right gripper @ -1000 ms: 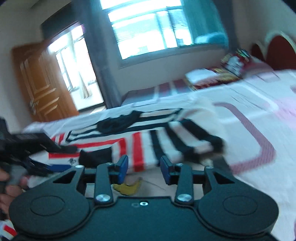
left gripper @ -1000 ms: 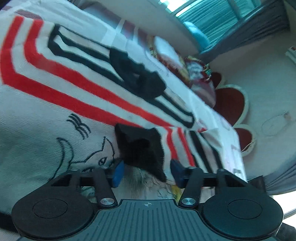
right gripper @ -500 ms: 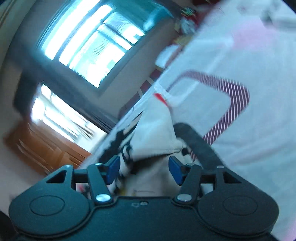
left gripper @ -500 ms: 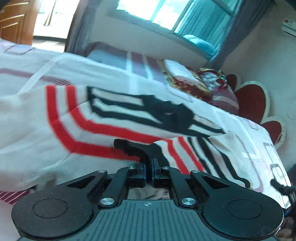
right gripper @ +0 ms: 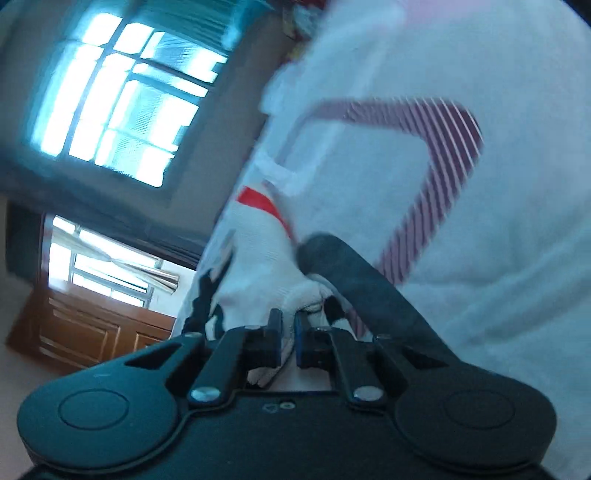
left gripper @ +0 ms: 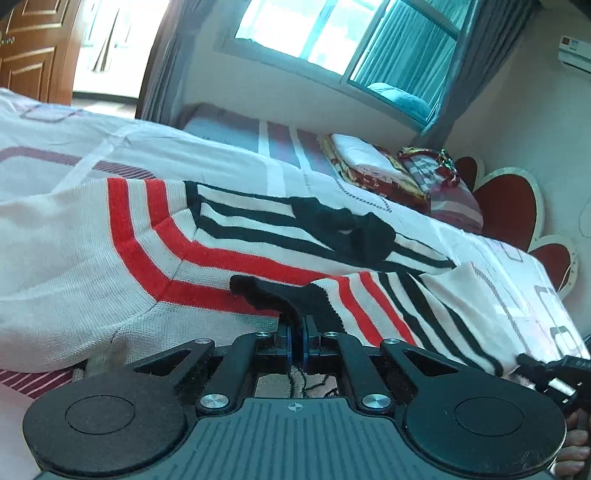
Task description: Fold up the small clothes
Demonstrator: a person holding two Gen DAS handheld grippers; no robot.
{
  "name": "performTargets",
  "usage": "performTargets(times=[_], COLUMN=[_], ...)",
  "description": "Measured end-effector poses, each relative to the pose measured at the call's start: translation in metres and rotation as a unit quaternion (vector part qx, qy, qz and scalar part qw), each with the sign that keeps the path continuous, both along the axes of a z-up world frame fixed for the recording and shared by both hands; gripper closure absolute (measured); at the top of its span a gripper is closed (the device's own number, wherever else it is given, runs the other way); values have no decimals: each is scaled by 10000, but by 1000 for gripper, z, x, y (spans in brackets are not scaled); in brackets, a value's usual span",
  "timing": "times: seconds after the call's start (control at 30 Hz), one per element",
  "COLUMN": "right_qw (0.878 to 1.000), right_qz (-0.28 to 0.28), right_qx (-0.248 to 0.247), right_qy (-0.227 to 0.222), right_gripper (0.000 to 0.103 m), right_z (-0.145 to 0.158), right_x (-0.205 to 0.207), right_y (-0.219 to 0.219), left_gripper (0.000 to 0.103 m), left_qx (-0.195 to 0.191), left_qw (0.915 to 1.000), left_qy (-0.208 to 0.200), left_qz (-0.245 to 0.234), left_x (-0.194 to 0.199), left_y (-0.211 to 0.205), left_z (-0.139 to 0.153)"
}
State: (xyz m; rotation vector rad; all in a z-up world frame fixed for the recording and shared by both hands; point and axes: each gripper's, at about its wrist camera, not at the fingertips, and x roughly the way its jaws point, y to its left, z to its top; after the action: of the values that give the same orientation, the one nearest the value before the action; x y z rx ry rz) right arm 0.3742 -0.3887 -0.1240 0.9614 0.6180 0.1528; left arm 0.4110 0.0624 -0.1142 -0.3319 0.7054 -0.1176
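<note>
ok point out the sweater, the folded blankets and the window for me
sweater (left gripper: 207, 254): left wrist view, red stripe on the body
folded blankets (left gripper: 369, 157): left wrist view, white top layer
window (left gripper: 321, 29): left wrist view, bright pane

Daylight pours through a wide window (left gripper: 343, 40) hung with grey curtains (left gripper: 480, 55). A brown wooden door (left gripper: 33, 44) stands on the left. The bed (left gripper: 221, 162) wears a white cover with striped purple shapes. Folded bedding (left gripper: 373, 162) lies against its red headboard (left gripper: 506, 206). An air conditioner (left gripper: 576, 50) hangs on the pale wall (left gripper: 535, 122).
</note>
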Motion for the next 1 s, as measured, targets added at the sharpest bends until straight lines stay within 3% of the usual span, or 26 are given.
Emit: performTargets(times=[0.07,0.13,0.37,0.6,0.67,0.73,0.77,0.87,0.93,1.0], right_qw=[9995,9981,9975,9958,9961,9955,9949,9916,9880,9855], right_qz=[91,178,266,413,452,386,396,427,460,487], right_qx=[-280,-518,-595,-777,-699,-851,-927,-1203,-1444,-1597], right_qy=[-71,274,280,271,291,160,72,-186,-294,-307], right_gripper=[96,96,96,97,92,86,86,79,71,68], right_z=[4,-6,-8,-8,-5,5,10,26,32,34], right_x=[-1,7,5,6,7,0,-4,-11,-6,7], right_y=[2,4,2,1,-2,-5,-7,-12,-13,-14], left_gripper=[98,98,98,98,88,69,64,61,61,61], left_qx=[254,164,88,16,196,527,486,91,21,201], left_qw=[9993,9995,9997,9994,9990,9958,9944,9966,9985,9993], left_qy=[264,244,56,117,97,-14,-139,-117,-86,132], left_qz=[8,77,235,315,384,752,927,805,548,270], left_x=[4,1,-18,-22,-25,-35,-44,-47,-41,-26], left_y=[-4,-2,-3,-2,1,10,21,41,37,26], left_z=[-13,-18,-11,-23,-18,-11,-7,-4,-3,-5])
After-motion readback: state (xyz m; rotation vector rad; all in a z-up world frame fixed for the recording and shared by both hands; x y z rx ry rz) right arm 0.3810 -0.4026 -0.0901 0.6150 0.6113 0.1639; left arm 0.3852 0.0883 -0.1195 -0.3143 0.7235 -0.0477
